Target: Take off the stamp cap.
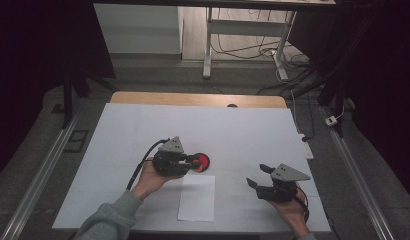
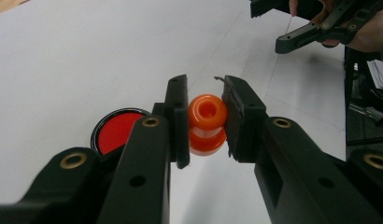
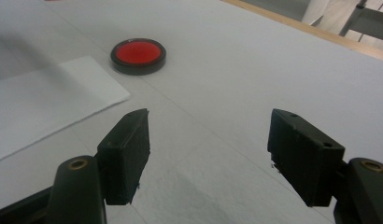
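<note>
My left gripper (image 2: 205, 93) is shut on a small orange spool-shaped piece (image 2: 207, 123), its pads pressing on both sides. It hovers just beside a round red pad in a black rim (image 2: 116, 133). In the high view the left gripper (image 1: 193, 161) sits mid-table, its jaws pointing right over the red pad (image 1: 202, 161). A white paper sheet (image 1: 197, 197) lies in front of it. My right gripper (image 1: 258, 175) stands open at the front right with nothing between its jaws. From the right gripper (image 3: 208, 140) I see the red pad (image 3: 138, 52) and the paper sheet (image 3: 45, 100) farther off.
A white cover (image 1: 143, 130) spreads over the table, with a wooden edge (image 1: 193, 98) showing at the back. Beyond it stand a white desk frame (image 1: 209, 45) and loose cables (image 1: 293, 90) on the floor. The right gripper (image 2: 266, 28) is at the upper right of the left gripper view.
</note>
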The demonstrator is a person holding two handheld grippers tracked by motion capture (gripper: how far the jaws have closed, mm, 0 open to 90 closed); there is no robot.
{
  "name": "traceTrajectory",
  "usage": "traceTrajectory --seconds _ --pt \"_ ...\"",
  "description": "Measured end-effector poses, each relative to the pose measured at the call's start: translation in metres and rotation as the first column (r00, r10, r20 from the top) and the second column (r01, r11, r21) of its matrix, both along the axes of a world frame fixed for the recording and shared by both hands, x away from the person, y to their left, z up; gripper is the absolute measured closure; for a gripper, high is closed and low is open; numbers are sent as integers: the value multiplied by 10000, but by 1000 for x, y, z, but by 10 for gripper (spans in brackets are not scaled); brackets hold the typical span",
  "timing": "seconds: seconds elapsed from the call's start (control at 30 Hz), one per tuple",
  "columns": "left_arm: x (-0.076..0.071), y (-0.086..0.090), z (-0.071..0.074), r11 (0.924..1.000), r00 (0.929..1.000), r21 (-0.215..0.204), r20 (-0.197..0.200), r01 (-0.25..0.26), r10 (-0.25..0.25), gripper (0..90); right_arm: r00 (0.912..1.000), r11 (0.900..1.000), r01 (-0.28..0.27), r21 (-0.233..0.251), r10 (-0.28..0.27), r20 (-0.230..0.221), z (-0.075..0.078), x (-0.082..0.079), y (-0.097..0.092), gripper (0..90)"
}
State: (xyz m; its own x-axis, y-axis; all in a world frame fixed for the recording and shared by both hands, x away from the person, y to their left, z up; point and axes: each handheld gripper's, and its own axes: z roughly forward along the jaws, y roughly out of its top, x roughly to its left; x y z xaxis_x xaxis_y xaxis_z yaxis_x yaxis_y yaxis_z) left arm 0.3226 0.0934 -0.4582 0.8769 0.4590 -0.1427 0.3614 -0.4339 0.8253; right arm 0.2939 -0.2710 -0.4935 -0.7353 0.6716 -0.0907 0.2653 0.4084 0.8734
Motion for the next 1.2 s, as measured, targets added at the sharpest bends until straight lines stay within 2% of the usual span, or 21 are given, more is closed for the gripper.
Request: traceTrajectory --seconds 0.13,0.3,0.5,1.2 --pt "0 0 0 10000 10000 -14 -2 -11 11 723 9999 9999 -101 106 102 -50 0 1 6 303" --pt "0 0 0 10000 9999 -5 37 -99 99 724 9993 9993 -358 -98 357 -117 0 1 17 308" --pt "0 0 0 9999 9999 -51 42 -100 101 723 9987 9988 -493 -79 491 -156 -1 2 24 312" --pt "0 -2 0 10000 10000 -45 16 -44 44 724 9945 9942 -1049 -250 1048 -50 -2 0 53 314"
